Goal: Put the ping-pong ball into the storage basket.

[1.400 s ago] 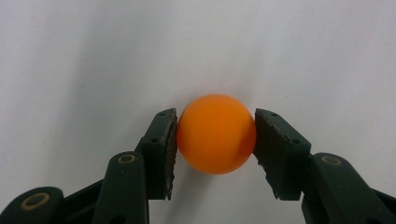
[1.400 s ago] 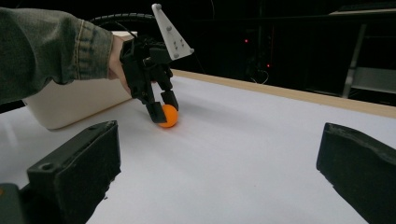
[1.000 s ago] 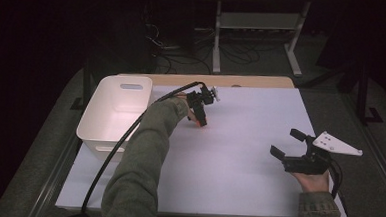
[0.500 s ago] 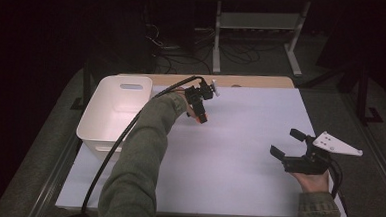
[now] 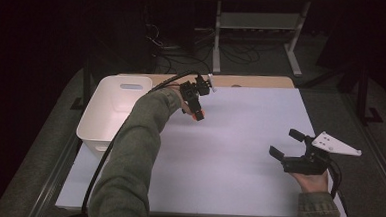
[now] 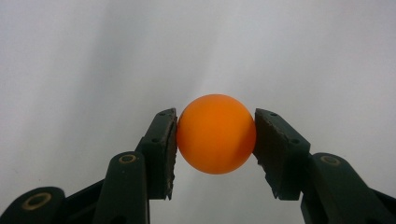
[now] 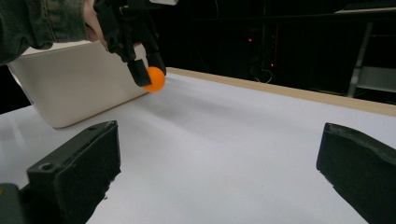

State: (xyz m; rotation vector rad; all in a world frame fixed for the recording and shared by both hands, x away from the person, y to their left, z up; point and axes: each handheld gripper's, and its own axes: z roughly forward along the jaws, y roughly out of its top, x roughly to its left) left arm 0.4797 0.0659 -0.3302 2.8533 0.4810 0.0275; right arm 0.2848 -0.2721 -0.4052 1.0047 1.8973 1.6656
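Observation:
An orange ball (image 6: 216, 134) is pinched between the two black jaws of my left gripper (image 6: 215, 122), which is shut on it. From above, the ball (image 5: 199, 116) and left gripper (image 5: 197, 111) are over the white table sheet (image 5: 239, 141), just right of the white bin (image 5: 93, 129). In the right gripper view the ball (image 7: 154, 79) hangs just above the sheet beside the bin's wall (image 7: 70, 88). My right gripper (image 5: 285, 143) rests at the right side of the table, open and holding nothing, with its jaws wide apart (image 7: 219, 154).
The left forearm in a green sleeve (image 5: 128, 165) and its black cable (image 5: 103, 159) cross the table's left half. A wooden table edge (image 5: 252, 81) runs along the far side. Behind it stand a metal shelf frame (image 5: 258, 22) and cables on the floor.
The left gripper has shifted only slightly beside the bin, still holding the orange ball. The right gripper has stayed where it was.

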